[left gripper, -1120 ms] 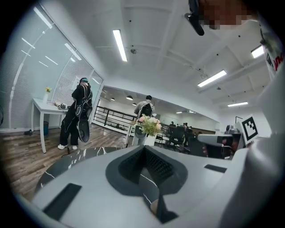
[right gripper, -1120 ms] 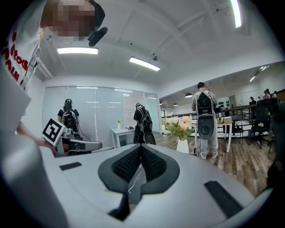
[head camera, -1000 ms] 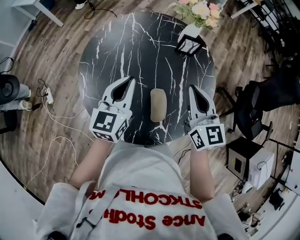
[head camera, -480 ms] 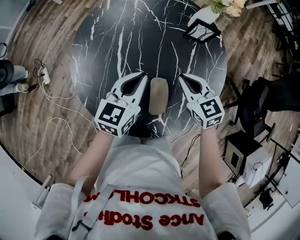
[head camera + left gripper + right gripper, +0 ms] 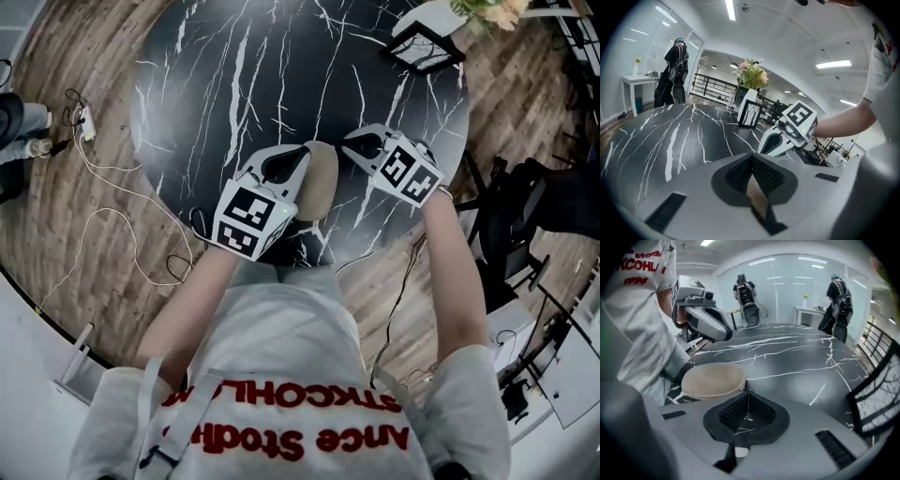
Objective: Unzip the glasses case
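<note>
- White cable [image 5: 97, 217] trails over the wood floor [image 5: 84, 244] at the left, off the table.
- Round black marble table [image 5: 234, 84] with white veins fills the middle of the head view.
- Left gripper [image 5: 302, 155] is at the near edge of the table, with its tips over the left side of the glasses case [image 5: 321, 183].
- In the left gripper view the left gripper [image 5: 752, 161] has its jaws closed tip to tip. The tan of the case shows in the slit behind the tips. Can't tell if it pinches any of the case.
- The glasses case is tan and oval. It lies flat near the table's near edge, between the two grippers, and looks closed.
- Right gripper [image 5: 350, 142] is just right of the case's far end, angled in toward it.
- In the right gripper view the right gripper [image 5: 749, 404] has its jaws closed with nothing in them. The case [image 5: 712, 380] sits just beyond the tips, to the left.
- A black frame [image 5: 427, 49] and flowers [image 5: 487, 11] are at the far right.
</note>
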A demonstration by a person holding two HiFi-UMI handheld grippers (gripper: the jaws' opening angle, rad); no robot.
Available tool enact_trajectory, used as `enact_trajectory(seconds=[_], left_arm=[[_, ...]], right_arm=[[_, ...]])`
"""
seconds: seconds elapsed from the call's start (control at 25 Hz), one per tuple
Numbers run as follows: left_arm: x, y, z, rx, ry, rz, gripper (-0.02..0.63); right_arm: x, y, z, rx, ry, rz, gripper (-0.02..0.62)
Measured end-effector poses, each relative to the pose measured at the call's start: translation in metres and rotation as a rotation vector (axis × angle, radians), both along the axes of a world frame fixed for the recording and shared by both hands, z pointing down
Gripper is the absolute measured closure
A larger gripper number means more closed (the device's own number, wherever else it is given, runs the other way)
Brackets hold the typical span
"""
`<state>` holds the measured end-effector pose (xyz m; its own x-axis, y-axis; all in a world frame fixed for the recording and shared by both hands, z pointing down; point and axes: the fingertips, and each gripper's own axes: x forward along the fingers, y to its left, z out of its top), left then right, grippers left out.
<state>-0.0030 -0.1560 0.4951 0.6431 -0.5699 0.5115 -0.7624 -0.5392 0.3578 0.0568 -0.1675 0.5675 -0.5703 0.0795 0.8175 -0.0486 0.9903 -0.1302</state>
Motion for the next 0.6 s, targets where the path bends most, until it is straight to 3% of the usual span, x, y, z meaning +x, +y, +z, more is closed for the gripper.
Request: enact_trajectory(seconds=[0.2, 0.32, 0.6], left_arm=[[0.015, 0.009, 0.021, -0.071, -0.029, 0.037, 0.612], [0.024, 0.016, 0.025, -0.099, -0.019, 0.07, 0.612], [0.03, 0.023, 0.039, -0.121, -0.074, 0.122, 0.611]], right_arm=[[-0.001, 0.013, 0.013, 0.002, 0.087, -0.305, 0.57], [-0.006, 0.016, 0.014, 0.021, 0.114, -0.423, 0.495], [-0.011, 0.013, 0.017, 0.147, 0.174, -0.645, 0.506]])
